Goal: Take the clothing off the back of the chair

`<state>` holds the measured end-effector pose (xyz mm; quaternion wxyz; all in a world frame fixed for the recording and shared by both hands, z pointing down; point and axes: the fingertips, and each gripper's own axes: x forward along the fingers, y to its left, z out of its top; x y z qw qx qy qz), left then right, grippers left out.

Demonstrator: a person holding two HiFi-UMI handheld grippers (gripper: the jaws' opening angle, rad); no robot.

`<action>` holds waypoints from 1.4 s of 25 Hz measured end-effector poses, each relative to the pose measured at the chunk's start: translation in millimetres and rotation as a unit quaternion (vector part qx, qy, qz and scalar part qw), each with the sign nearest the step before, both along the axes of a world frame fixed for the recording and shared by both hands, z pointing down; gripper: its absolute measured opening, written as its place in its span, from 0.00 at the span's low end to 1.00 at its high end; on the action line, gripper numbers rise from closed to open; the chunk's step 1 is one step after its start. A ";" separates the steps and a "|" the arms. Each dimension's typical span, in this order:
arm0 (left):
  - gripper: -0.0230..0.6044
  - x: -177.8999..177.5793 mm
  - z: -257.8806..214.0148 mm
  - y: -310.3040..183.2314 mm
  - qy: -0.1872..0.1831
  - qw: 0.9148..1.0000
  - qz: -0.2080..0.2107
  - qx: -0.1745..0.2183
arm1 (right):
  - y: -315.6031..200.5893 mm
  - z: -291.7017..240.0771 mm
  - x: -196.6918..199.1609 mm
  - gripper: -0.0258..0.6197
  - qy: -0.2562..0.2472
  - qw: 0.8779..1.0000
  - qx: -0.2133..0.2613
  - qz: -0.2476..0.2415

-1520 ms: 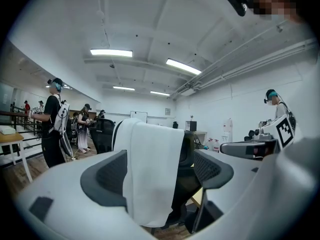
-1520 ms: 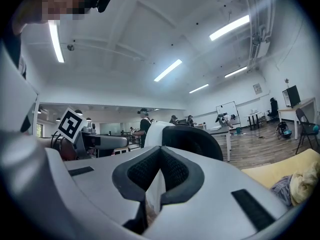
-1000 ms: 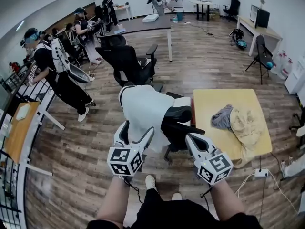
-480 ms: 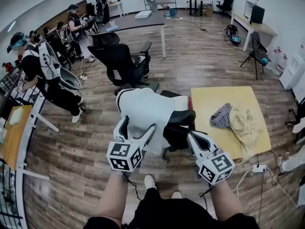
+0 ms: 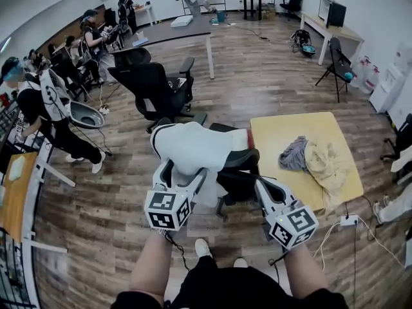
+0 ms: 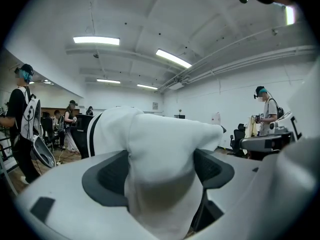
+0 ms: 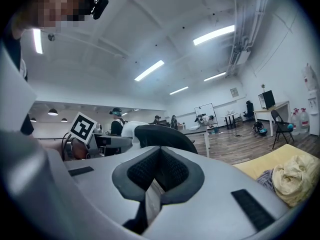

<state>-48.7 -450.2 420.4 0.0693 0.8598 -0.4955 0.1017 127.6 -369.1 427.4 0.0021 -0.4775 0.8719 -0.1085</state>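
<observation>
A white garment with a black stripe (image 5: 190,145) hangs over the back of a black office chair (image 5: 243,159) right in front of me. My left gripper (image 5: 187,170) is shut on the garment's lower part. In the left gripper view the white cloth (image 6: 160,144) fills the space between the two pads of my left gripper (image 6: 160,176). My right gripper (image 5: 259,185) is at the chair's right side, beside the black back. In the right gripper view my right gripper (image 7: 157,176) has its jaws together with no cloth in them. The chair back (image 7: 160,136) rises just beyond it.
A yellow table (image 5: 322,131) stands to the right with a pile of grey and yellow clothes (image 5: 315,163) on it. More black chairs (image 5: 158,85) and a long desk (image 5: 174,31) stand behind. Several people are at the left. A power strip (image 5: 347,221) lies on the floor.
The garment now looks more bunched and sits higher on the chair back, with less cloth hanging below the left gripper. Both grippers stay about where they were.
</observation>
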 end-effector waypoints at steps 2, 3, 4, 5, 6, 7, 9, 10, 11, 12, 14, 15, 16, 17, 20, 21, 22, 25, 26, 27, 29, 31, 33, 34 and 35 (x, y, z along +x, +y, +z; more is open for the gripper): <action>0.65 -0.4 1.1 0.4 -0.001 1.000 0.002 -0.003 | -0.1 1.8 1.3 0.06 -0.002 1.000 -0.001 0.005; 0.62 -1.0 1.5 0.6 -0.001 1.000 0.002 -0.004 | -0.3 2.4 1.2 0.06 -0.003 1.000 -0.002 0.006; 0.59 -1.6 1.7 0.9 -0.002 1.000 0.001 -0.004 | -0.8 2.7 0.7 0.06 -0.005 1.000 -0.002 0.006; 0.57 -2.3 1.7 1.3 -0.003 1.000 0.001 -0.005 | -1.3 2.8 0.2 0.06 -0.006 1.000 -0.002 0.005; 0.56 -2.9 1.4 1.9 -0.004 1.000 0.000 -0.005 | -1.9 2.7 -0.5 0.06 -0.007 1.000 -0.002 0.004; 0.55 -3.5 1.0 2.6 -0.004 1.000 -0.001 -0.006 | -2.5 2.5 -1.2 0.06 -0.008 1.000 -0.002 0.003; 0.53 -4.4 0.4 4.4 -0.005 1.000 -0.004 -0.005 | -3.1 2.3 -2.3 0.06 -0.009 1.000 -0.002 0.000; 0.53 -4.6 0.1 5.5 -0.006 1.000 -0.006 -0.005 | -3.1 2.6 -2.5 0.06 -0.009 1.000 -0.002 -0.002; 0.52 -4.6 -0.2 7.0 -0.007 1.000 -0.009 -0.003 | -3.0 3.1 -2.4 0.06 -0.010 1.000 -0.003 -0.005; 0.51 -4.7 -0.7 8.8 -0.009 1.000 -0.012 -0.002 | -2.7 3.5 -2.1 0.06 -0.010 1.000 -0.003 -0.007; 0.48 -4.8 -2.3 13.4 -0.011 1.000 -0.017 0.000 | -2.1 3.5 -1.0 0.06 -0.011 1.000 -0.003 -0.012; 0.46 -4.4 -3.3 15.9 -0.010 1.000 -0.018 0.000 | -1.8 3.3 -0.4 0.06 -0.012 1.000 -0.002 -0.014; 0.41 -4.2 -4.3 18.5 -0.008 1.000 -0.021 0.001 | -1.5 3.0 0.0 0.06 -0.013 1.000 -0.002 -0.017; 0.35 -4.6 -4.9 20.9 -0.006 1.000 -0.026 0.001 | -1.0 2.9 0.1 0.06 -0.014 1.000 -0.002 -0.020; 0.20 -9.4 -3.4 27.5 0.004 0.999 -0.047 -0.005 | 3.1 3.7 -0.7 0.06 -0.016 0.999 -0.001 -0.030; 0.19 -10.2 -2.6 30.4 0.009 0.999 -0.052 -0.009 | 5.4 3.8 -0.2 0.06 -0.017 0.999 -0.001 -0.033; 0.19 -10.3 -2.1 33.7 0.013 0.998 -0.055 -0.012 | 7.9 3.7 0.9 0.06 -0.017 0.999 -0.001 -0.036; 0.17 -8.8 -2.5 45.3 0.025 0.997 -0.066 -0.015 | 15.9 2.7 5.6 0.06 -0.017 0.999 0.000 -0.044; 0.17 -8.2 -2.6 49.3 0.031 0.997 -0.069 -0.016 | 18.7 2.4 6.5 0.06 -0.016 0.999 0.001 -0.047; 0.17 -7.8 -2.7 53.4 0.038 0.997 -0.072 -0.018 | 21.6 1.9 7.0 0.06 -0.015 0.999 0.001 -0.050; 0.17 -7.9 -3.4 62.5 0.047 0.996 -0.077 -0.020 | 27.8 0.5 6.5 0.06 -0.013 0.998 0.002 -0.057; 0.17 -8.3 -4.9 73.6 0.053 0.995 -0.081 -0.019 | 34.4 -0.9 5.0 0.06 -0.012 0.998 0.002 -0.064; 0.17 -8.8 -6.6 86.7 0.059 0.995 -0.084 -0.018 | 41.6 -1.3 2.8 0.06 -0.012 0.997 0.002 -0.072; 0.17 -9.4 -7.3 93.3 0.061 0.994 -0.086 -0.016 | 45.1 -1.5 1.2 0.06 -0.012 0.997 0.001 -0.075; 0.17 -10.5 -8.0 99.5 0.063 0.994 -0.088 -0.014 | 48.4 -1.4 -0.9 0.06 -0.013 0.997 0.001 -0.079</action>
